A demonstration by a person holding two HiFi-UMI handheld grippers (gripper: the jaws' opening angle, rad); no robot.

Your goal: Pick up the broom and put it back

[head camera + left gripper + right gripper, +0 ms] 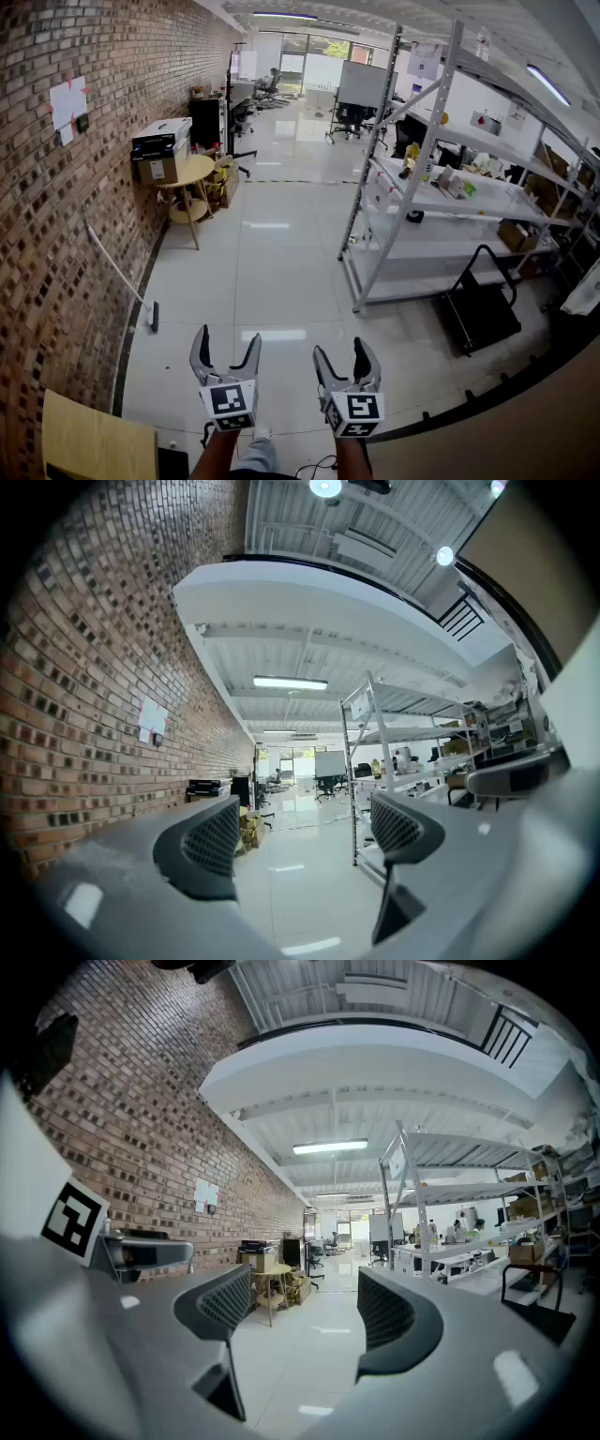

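Head view shows left gripper and right gripper both spread wide, holding nothing.

Broom apparently leaning on brick wall left; round table beyond; shelving rack right.

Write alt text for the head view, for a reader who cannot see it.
The left tool and right tool, both open and empty, point ahead over a white tiled floor. A white-handled broom leans against the brick wall at left; metal shelving stands at right.
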